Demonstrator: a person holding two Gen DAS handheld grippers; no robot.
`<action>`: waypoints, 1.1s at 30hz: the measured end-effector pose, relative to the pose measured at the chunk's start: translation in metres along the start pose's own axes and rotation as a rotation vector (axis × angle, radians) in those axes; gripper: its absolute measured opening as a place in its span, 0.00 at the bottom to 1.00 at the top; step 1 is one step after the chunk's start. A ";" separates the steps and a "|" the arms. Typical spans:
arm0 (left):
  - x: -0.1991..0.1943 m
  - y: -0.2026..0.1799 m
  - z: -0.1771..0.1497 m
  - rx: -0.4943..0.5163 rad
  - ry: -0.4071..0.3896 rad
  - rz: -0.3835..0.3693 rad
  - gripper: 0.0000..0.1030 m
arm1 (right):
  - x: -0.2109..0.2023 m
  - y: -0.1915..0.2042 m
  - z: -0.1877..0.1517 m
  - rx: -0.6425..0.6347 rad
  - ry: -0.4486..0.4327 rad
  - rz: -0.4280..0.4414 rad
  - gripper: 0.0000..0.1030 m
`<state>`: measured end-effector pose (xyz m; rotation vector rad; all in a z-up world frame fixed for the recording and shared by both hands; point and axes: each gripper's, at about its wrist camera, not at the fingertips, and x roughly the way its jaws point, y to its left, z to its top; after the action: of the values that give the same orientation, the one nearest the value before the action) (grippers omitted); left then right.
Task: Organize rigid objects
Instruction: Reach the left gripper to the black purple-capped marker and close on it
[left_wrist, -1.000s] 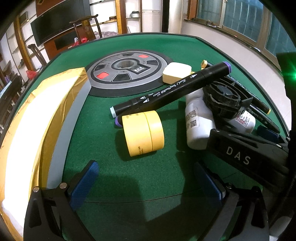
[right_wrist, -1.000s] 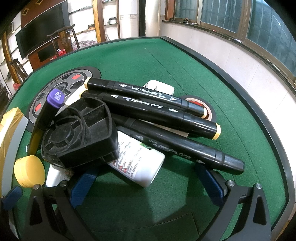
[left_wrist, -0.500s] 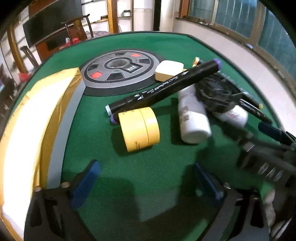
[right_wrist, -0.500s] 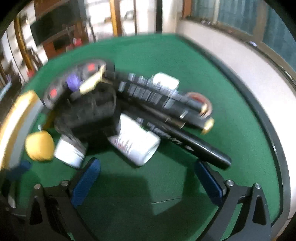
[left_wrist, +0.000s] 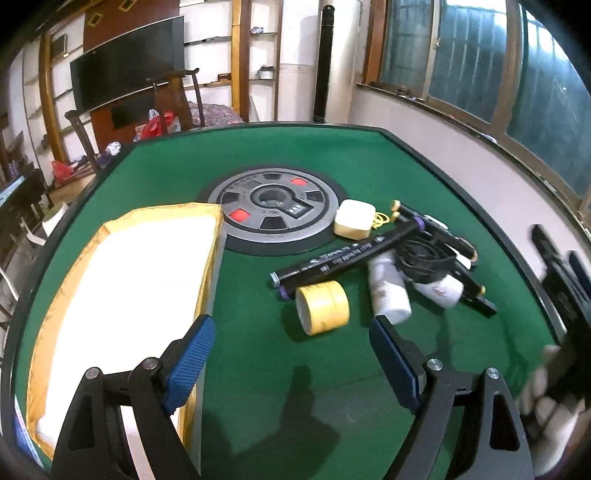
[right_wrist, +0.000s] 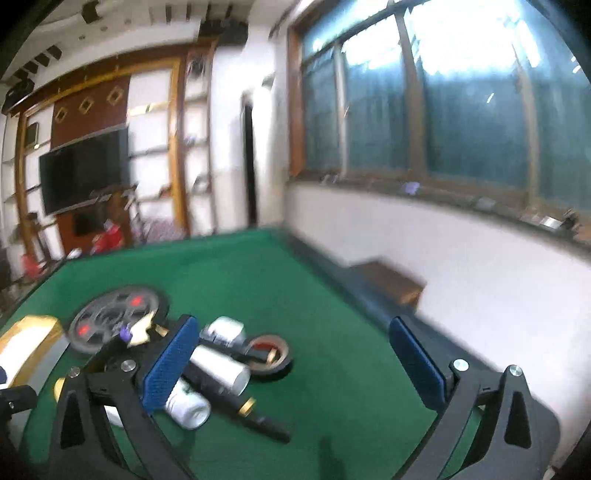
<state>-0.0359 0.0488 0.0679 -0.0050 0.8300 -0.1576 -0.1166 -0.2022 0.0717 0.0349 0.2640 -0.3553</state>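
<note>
A pile of objects lies on the green table (left_wrist: 258, 369): a yellow tape roll (left_wrist: 322, 307), black markers (left_wrist: 343, 256), two white bottles (left_wrist: 388, 290), a black plastic holder (left_wrist: 424, 256), a cream box (left_wrist: 354, 223). My left gripper (left_wrist: 291, 363) is open and empty, above the felt just short of the tape roll. My right gripper (right_wrist: 295, 363) is open and empty, raised high and back from the pile; the white bottles (right_wrist: 218, 363), a marker (right_wrist: 258, 417) and a dark tape roll (right_wrist: 269, 352) show below it.
A grey weight plate (left_wrist: 275, 206) lies behind the pile, also in the right wrist view (right_wrist: 114, 317). A yellow padded envelope (left_wrist: 125, 295) covers the table's left side. The right gripper's body and gloved hand (left_wrist: 557, 369) sit at the table's right edge. A wall with windows lies to the right.
Both grippers have pulled back and risen from the pile. The right gripper has lifted most and tilted up towards the window wall. The pile itself has not moved.
</note>
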 end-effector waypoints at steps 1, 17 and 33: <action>0.003 0.000 0.000 0.001 0.009 0.001 0.85 | -0.004 0.002 -0.002 -0.012 -0.022 -0.008 1.00; 0.053 -0.068 0.044 0.459 0.063 0.003 0.59 | 0.033 -0.006 -0.014 0.054 0.290 0.216 1.00; 0.092 -0.072 0.037 0.567 0.123 0.050 0.57 | 0.042 -0.008 -0.016 0.073 0.349 0.204 1.00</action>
<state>0.0419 -0.0377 0.0301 0.5629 0.8835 -0.3439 -0.0849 -0.2227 0.0457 0.1950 0.5880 -0.1537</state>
